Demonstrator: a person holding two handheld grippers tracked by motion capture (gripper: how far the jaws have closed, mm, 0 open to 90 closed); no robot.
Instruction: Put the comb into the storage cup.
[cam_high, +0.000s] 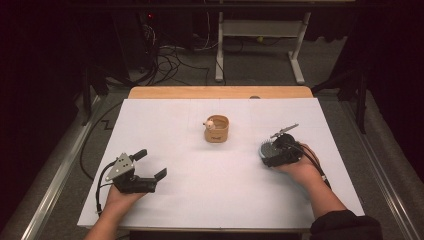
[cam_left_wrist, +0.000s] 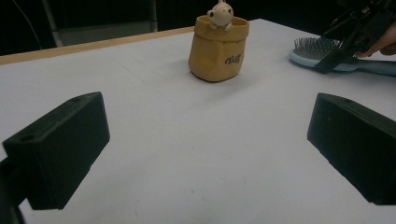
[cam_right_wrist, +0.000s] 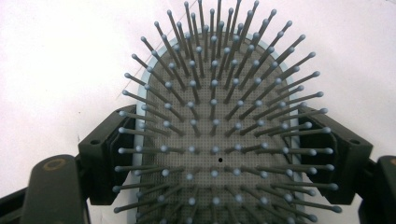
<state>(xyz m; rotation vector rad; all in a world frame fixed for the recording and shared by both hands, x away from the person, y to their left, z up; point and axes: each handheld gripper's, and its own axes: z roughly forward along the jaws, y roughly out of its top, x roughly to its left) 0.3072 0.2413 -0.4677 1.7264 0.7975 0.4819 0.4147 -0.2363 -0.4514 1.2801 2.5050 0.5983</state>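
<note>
The bristles of the hairbrush (cam_right_wrist: 217, 135) stand nearest the lens in the right gripper view, a pale blue head with a grey pad lying bristles up on the white table (cam_high: 210, 200), and the two black jaws of the right gripper (cam_right_wrist: 219, 154) sit against its two long edges, pinching the head across its width. The brush lies toward the right side of the table, its handle running back under the person's right hand (cam_high: 300, 167) as far as the high view lets one judge. To lift it well, the hold should bear on the solid rim of the head rather than on the bristles, which would bend and let it slip; the jaw on the left of the right gripper view looks seated on the rim, while the other is partly screened by bristles, so that contact is worth checking before any lift. The handle's weight may tip the head, so a slow, level rise is wise. The tan pouch (cam_high: 216, 129) with a small toy figure (cam_high: 210, 122) peeking out stands upright near the middle, well apart from the brush, and looks the likely destination. The left gripper (cam_high: 148, 165) rests low over the near left of the table, jaws spread with nothing between them.
</note>
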